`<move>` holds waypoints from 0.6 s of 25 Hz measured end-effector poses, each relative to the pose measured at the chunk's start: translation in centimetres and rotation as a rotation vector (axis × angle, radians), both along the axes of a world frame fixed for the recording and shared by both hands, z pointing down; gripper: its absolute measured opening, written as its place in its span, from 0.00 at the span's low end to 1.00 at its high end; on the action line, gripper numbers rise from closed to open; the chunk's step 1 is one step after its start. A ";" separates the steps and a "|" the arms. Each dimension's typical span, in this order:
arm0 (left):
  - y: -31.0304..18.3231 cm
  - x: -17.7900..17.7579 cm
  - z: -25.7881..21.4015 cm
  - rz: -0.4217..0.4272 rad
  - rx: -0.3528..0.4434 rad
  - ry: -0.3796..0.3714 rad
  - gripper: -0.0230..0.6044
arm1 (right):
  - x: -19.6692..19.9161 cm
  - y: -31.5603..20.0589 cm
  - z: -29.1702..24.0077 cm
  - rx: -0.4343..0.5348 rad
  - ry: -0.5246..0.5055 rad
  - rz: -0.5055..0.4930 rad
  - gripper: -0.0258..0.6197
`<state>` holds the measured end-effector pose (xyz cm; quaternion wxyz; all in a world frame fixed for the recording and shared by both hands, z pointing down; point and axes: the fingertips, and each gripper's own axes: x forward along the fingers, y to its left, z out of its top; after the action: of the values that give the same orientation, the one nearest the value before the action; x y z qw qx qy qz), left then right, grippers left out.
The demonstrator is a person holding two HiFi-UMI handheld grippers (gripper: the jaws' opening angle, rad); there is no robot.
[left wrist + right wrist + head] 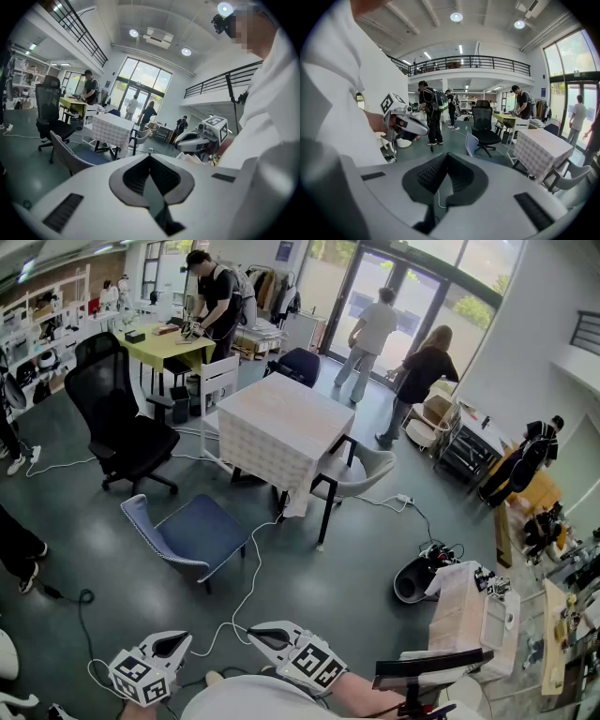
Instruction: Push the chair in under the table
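Observation:
A blue chair (192, 535) stands pulled out on the grey floor, a short way from the near left corner of the square table (281, 427) with a checked cloth. Both grippers are low and close to my body, well short of the chair. My left gripper (175, 644) is shut and holds nothing. My right gripper (259, 635) is likewise shut and empty. The left gripper view shows the chair (70, 157) with the table (110, 129) beyond it, and the right gripper (197, 140) off to the side. In the right gripper view the chair (471, 143) appears left of the table (543, 145).
A grey chair (361, 470) is tucked at the table's right side. A black office chair (122, 423) stands to the left, a white chair (217, 381) behind the table. A white cable (248, 587) snakes across the floor. People stand near the glass doors and the yellow table (164, 345).

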<state>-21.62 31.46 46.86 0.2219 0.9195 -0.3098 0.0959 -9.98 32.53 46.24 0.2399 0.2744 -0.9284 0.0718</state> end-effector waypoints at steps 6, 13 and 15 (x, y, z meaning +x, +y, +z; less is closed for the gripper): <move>0.4 2.5 -1.0 -0.015 0.012 0.040 0.06 | 1.7 0.1 -0.7 0.025 -0.014 -0.003 0.06; 0.3 7.0 -1.2 -0.038 0.000 0.021 0.06 | 6.2 0.2 -0.5 0.006 -0.043 -0.003 0.06; 0.2 8.5 -0.7 -0.040 -0.010 0.006 0.06 | 7.6 0.1 0.1 -0.004 -0.052 -0.002 0.06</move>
<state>-13.16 31.64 46.13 0.2293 0.9123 -0.3271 0.0901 -2.37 32.59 46.36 0.2162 0.2712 -0.9345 0.0805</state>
